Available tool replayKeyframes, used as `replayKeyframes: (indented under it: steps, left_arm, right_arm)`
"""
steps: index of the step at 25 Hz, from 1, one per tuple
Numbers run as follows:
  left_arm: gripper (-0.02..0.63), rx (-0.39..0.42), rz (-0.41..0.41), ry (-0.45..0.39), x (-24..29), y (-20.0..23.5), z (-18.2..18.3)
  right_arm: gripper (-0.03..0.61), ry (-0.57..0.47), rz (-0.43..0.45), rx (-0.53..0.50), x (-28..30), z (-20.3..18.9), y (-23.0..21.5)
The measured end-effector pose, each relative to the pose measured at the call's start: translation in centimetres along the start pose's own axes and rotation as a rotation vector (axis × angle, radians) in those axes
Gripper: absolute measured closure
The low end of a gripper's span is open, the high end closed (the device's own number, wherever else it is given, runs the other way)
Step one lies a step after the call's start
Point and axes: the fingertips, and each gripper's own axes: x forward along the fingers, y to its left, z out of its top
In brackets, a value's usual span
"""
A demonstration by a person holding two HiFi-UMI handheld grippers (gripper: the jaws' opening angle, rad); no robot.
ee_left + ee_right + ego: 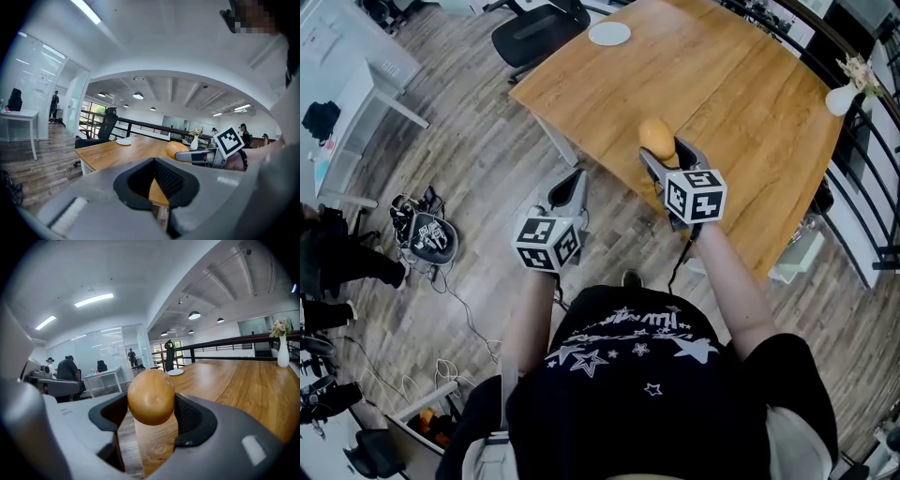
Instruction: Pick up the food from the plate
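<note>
The person holds both forearms out forward, toward the worktop (pixel 741 84). The right forearm (pixel 733 281) reaches farther. Its right hand-held gripper (pixel 667 150) sits over the worktop's near edge, pointing slightly downward, marker cube (pixel 695 195) on top. Its jaws are clamped on a round orange-brown piece of food (pixel 656 137), one pad pressing on each side. The left forearm (pixel 528 314) stops short of the worktop. The left hand-held gripper (pixel 573 178) sits just off the near edge, tilted slightly down, with its jaw tips together and nothing between them.
</note>
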Motion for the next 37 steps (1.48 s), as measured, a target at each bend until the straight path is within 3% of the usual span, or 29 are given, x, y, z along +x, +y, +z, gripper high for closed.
replayKeyframes:
  steps: [10,37]
  left_arm:
    - [0.612,-0.027,-0.009,0.009,-4.4,0.3,-1.5]
    - [0.612,-0.020,-0.055,0.000,-16.9,-5.4,-5.3]
  right_arm:
    - [0.267,0.026,-0.040,-0.043,-3.1,-1.8,3.8]
    - [0.267,0.011,-0.047,-0.058,-14.7,-6.6,12.6]
